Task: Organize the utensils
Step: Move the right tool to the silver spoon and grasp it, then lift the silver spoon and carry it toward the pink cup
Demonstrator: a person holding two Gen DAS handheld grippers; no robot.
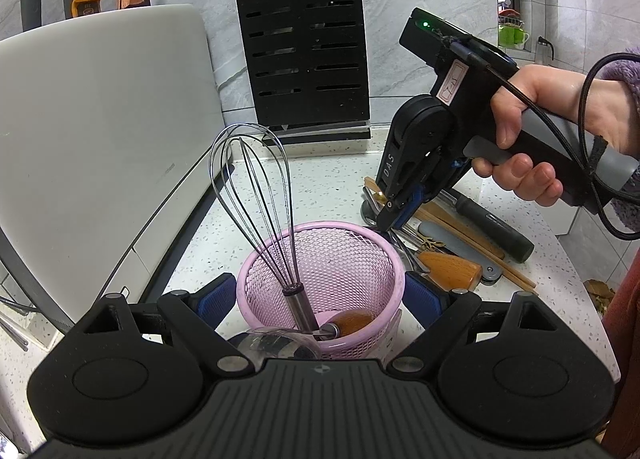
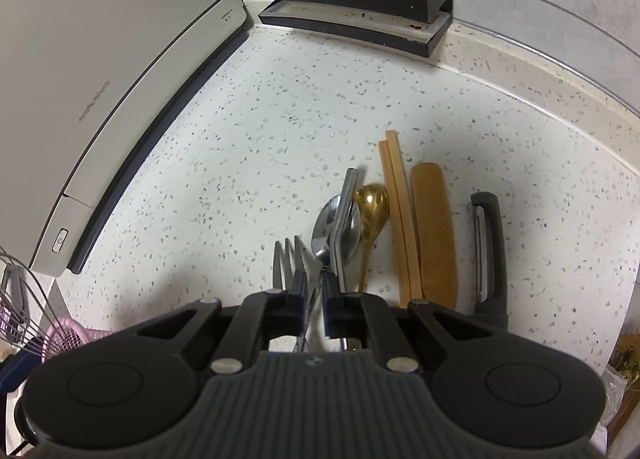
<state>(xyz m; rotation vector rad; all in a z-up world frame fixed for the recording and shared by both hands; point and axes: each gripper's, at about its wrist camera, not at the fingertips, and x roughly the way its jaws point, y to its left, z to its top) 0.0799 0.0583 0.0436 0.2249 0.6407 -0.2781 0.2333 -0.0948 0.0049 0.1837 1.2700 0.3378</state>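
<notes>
**Inspector:** Left wrist view first; report.

**Assistant:** The left gripper (image 1: 318, 295) has its jaws spread wide, one blue pad on each side of the pink mesh basket (image 1: 256, 271); whether the pads press the wall, I cannot tell. The basket stands upright on the speckled counter (image 1: 320, 187); inside it a wire whisk (image 1: 256, 187) leans with its loops up and to the left, and a wooden-handled utensil (image 1: 354, 321) lies low in the bottom. A white appliance (image 1: 104, 119) sits to the left; a black slotted knife block (image 1: 302, 47) stands against the wall behind.

**Inspector:** And the other tool?

**Assistant:** The right gripper (image 1: 390, 209) points steeply down over the loose utensils lying right of the basket, held in a hand (image 1: 560, 131) (a purple sleeve shows at the wrist); its tips are close together.

**Inspector:** Right wrist view.

**Assistant:** The right gripper (image 2: 314, 291) is closed on the handle of a fork (image 2: 288, 259), tines pointing away; the fork is at the left end of the row. Beside it, left to right: a silver spoon (image 2: 326, 225) with a flat metal handle across it; a gold spoon (image 2: 372, 205); a pair of wooden chopsticks (image 2: 398, 219); a wooden spatula (image 2: 434, 235); a black peeler (image 2: 490, 255), slightly apart. The basket's pink rim (image 2: 66, 333) shows at lower left.
</notes>
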